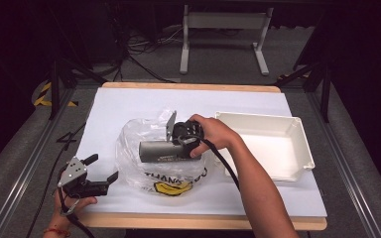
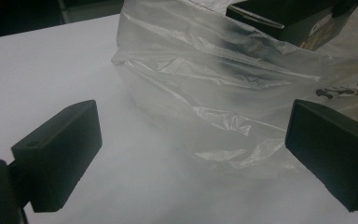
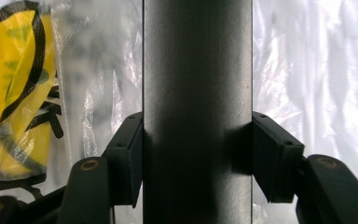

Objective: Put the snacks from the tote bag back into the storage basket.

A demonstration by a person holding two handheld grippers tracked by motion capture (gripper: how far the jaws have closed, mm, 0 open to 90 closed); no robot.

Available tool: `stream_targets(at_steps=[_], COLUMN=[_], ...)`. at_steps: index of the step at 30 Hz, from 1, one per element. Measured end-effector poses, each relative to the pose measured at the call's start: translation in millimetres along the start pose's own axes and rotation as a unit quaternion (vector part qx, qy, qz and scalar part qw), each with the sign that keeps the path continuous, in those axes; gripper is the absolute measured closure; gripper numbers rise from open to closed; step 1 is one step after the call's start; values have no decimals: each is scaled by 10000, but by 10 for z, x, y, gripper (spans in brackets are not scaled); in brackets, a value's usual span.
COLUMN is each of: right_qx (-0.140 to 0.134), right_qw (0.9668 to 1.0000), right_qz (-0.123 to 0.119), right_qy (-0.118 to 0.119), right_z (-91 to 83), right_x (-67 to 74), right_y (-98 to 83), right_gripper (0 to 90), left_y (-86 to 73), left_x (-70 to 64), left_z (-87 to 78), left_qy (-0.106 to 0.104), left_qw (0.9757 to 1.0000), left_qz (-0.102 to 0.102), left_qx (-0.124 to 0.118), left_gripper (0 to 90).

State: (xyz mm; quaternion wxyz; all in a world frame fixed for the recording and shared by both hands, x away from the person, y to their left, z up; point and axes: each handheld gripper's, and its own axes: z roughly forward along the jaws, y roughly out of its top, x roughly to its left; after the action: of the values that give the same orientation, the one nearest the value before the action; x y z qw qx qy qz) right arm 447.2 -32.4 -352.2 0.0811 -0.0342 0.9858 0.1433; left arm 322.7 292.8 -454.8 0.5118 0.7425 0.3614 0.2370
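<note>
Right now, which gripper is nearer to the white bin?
Right. The right gripper is over the plastic bag, shut on a grey cylinder, just beside the white bin. The left gripper hovers open at the table's near left corner, beyond the bag.

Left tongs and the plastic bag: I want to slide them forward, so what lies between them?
Only bare white table cover lies between the open left tongs and the plastic bag, seen in the left gripper view.
</note>
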Motion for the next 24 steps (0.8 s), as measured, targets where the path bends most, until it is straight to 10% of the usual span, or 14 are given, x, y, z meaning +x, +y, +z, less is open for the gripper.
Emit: stream_targets(at_steps=[24], right_qx=[-477], right_qw=[9984], right_qz=[-130], right_qy=[-260], right_z=[-389], right_x=[60], right_y=[-17], right_gripper=[430], left_y=[29], left_x=[-7], left_z=[-50], left_qy=[52], left_qw=[9999], left_qz=[-7], left_qx=[-150], left_gripper=[44])
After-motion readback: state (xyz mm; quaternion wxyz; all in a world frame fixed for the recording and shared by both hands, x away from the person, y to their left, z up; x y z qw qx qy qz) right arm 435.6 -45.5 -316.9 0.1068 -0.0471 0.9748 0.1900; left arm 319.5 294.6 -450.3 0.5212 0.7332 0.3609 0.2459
